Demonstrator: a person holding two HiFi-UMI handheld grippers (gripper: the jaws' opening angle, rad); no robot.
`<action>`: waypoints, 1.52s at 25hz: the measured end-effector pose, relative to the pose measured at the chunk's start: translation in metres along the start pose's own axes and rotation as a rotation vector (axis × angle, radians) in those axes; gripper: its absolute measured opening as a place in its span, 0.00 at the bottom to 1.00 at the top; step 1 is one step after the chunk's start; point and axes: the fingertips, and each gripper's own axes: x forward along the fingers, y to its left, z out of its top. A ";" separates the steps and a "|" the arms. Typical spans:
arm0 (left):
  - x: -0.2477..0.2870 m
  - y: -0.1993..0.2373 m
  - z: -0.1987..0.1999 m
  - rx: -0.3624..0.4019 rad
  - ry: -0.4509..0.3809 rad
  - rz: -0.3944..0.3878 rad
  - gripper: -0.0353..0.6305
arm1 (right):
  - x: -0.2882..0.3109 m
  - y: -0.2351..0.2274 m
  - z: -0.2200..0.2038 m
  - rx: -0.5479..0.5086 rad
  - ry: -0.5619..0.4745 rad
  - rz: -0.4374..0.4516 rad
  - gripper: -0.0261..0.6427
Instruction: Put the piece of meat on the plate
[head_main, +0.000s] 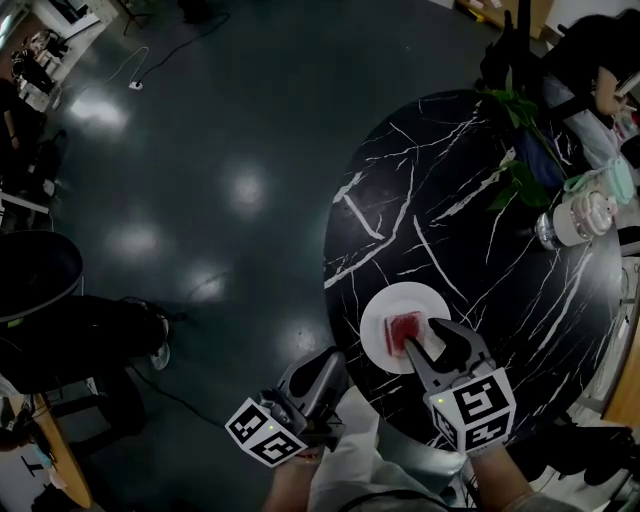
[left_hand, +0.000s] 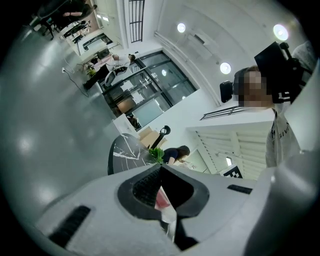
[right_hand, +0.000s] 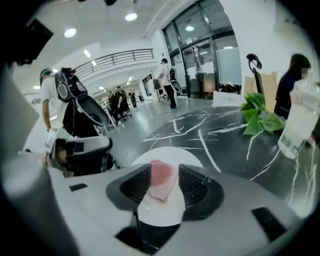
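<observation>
Nearer: right gripper (head_main: 424, 336), jaws moderately apart, not clamping; piece of meat (head_main: 403, 328) between them at 12 o'clock, resting on plate (head_main: 380, 352), long axis 12–6; left gripper (head_main: 325, 362) closed, off-table, plate's 8 o'clock.

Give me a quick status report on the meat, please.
Right gripper open, jaws astride meat. Meat on plate. Left gripper shut, off table. Bottle, plant well clear.

Open-plan office lobby: glass entrance doors (right_hand: 205, 55), mezzanine railing (right_hand: 120, 56), recessed ceiling lights (right_hand: 131, 16), desk rows (left_hand: 95, 41) (far end), polished grey floor (head_main: 220, 150), round marble table (head_main: 470, 230).
</observation>
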 end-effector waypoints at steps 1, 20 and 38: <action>0.000 0.000 0.000 0.000 0.000 -0.002 0.07 | -0.002 -0.001 0.002 -0.046 -0.008 -0.029 0.29; -0.019 -0.044 0.000 0.035 -0.008 -0.053 0.07 | -0.052 0.033 0.005 -0.025 -0.093 0.014 0.40; -0.006 -0.134 -0.016 0.211 0.079 -0.144 0.07 | -0.131 0.072 0.024 0.000 -0.261 0.108 0.06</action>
